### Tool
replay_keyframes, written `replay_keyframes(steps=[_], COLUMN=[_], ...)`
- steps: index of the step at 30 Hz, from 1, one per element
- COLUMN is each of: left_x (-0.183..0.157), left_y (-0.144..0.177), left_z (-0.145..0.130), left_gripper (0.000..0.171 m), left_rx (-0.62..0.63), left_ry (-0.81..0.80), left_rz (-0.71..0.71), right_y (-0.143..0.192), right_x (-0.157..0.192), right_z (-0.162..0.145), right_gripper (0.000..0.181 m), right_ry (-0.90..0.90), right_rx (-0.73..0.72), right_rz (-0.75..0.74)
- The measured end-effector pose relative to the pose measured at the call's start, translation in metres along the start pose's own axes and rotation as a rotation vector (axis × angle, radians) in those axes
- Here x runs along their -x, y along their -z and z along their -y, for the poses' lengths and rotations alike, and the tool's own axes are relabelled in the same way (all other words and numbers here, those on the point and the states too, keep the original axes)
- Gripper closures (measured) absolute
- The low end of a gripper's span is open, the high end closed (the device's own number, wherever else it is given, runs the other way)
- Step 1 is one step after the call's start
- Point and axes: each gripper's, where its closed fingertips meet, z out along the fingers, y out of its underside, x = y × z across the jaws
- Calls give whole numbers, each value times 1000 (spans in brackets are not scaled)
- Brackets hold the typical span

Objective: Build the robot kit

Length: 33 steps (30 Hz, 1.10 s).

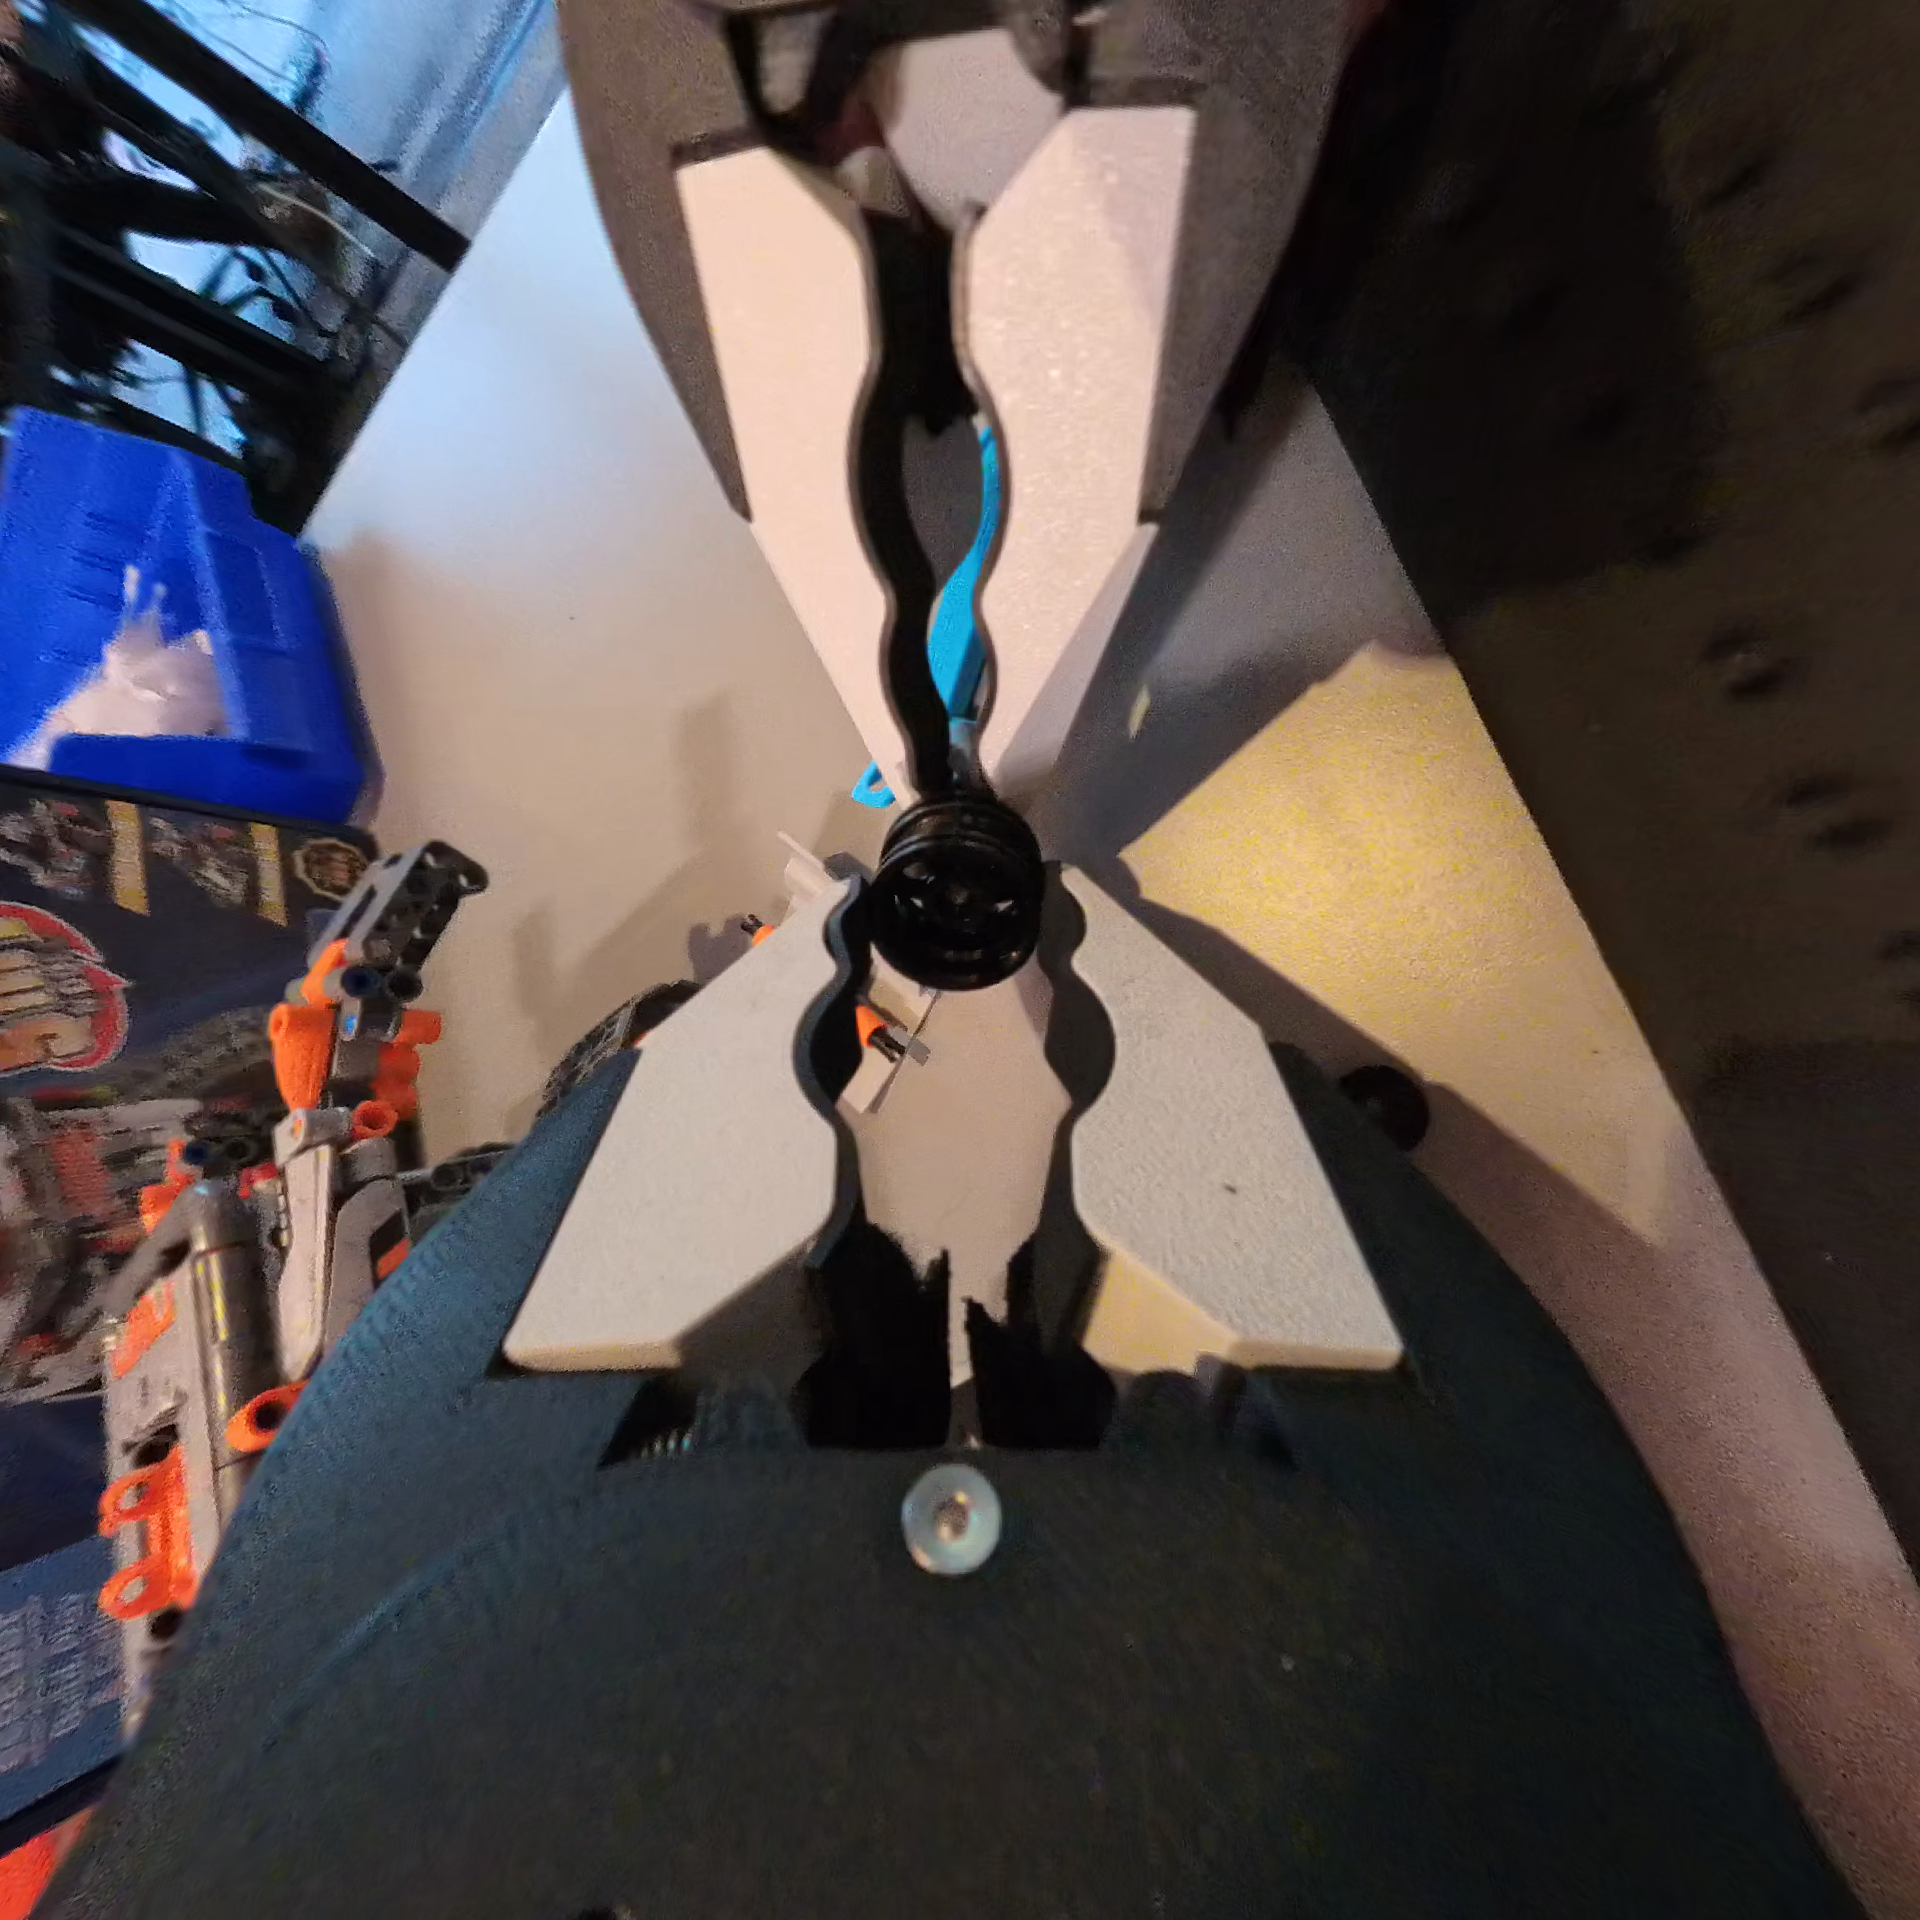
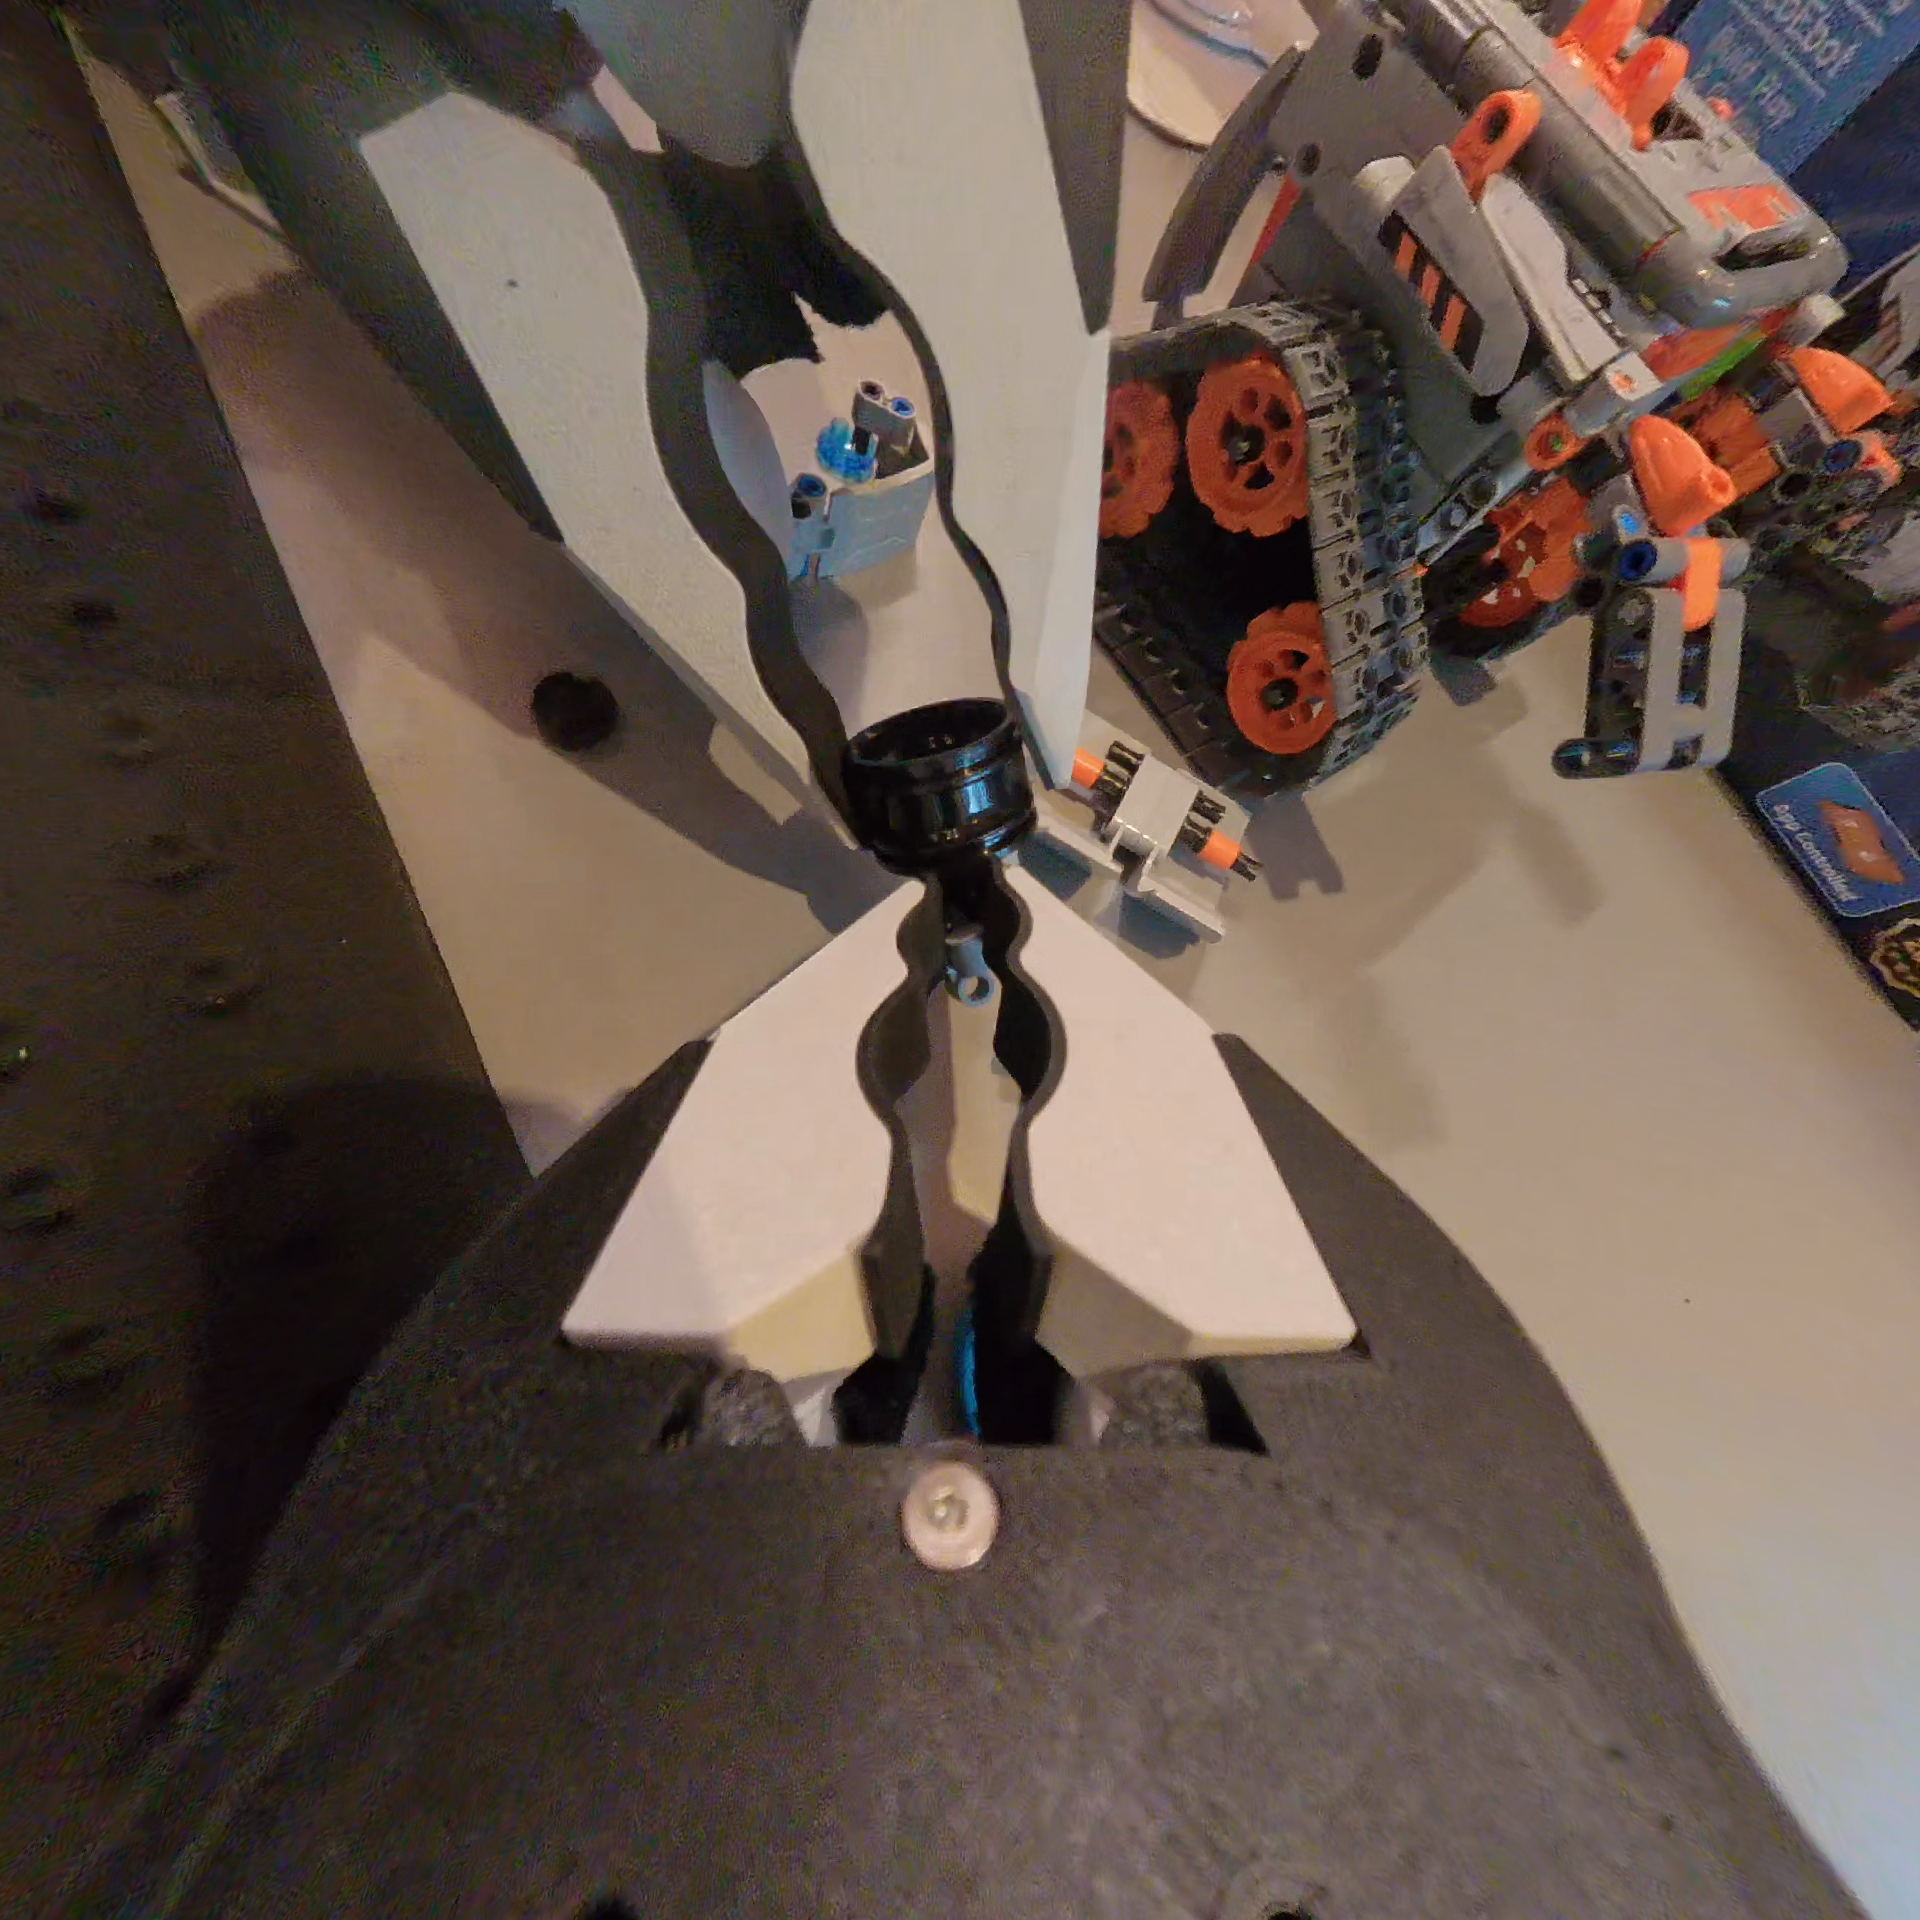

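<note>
My left gripper (image 1: 954, 906) is shut on a small black wheel rim (image 1: 956, 914), one fingertip on each side of it. My right gripper (image 2: 964, 920) faces it tip to tip. It is shut on a thin part with a black stem and a small blue-grey connector (image 2: 971, 971). The stem's end meets the wheel rim (image 2: 935, 790). In the left wrist view the right gripper (image 1: 951, 774) comes down from the top, with a blue strip (image 1: 961, 623) of that part between its fingers. In the right wrist view the left gripper (image 2: 940, 764) comes down from the top. Both are held above the white table (image 2: 1455, 1143).
A grey and orange tracked brick vehicle (image 2: 1455, 416) stands close by and also shows in the left wrist view (image 1: 260, 1195). A small grey piece with an orange axle (image 2: 1153, 821) and a grey-blue piece (image 2: 862, 488) lie on the table. A blue bin (image 1: 156, 603), printed boxes (image 2: 1849, 831) and a dark perforated surface (image 2: 156, 727) border it. My two grippers' fingertips are within a few centimetres of each other.
</note>
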Motion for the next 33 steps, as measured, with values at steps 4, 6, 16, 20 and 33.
replay_keyframes(steps=[4, 6, 16, 20, 33], left_x=[1, 1, 2, 5, 8], left_y=[-2, -3, 8, 12, 15], left_z=[-2, -3, 4, 9, 31], left_gripper=[142, 142, 142, 142, 142], left_rx=[65, 80, -128, -179, -235], left_ry=[-147, -198, 179, 248, 257], left_rz=[153, 201, -87, -137, -117], right_y=[-2, -2, 4, 6, 0], right_x=[-3, -4, 1, 0, -2], right_z=[-2, -3, 7, 12, 9], right_gripper=[178, 178, 179, 178, 181], right_ry=[-24, -19, 22, 71, 144], right_rx=[9, 18, -53, -68, -2], right_rz=[-4, -15, -14, -51, -95])
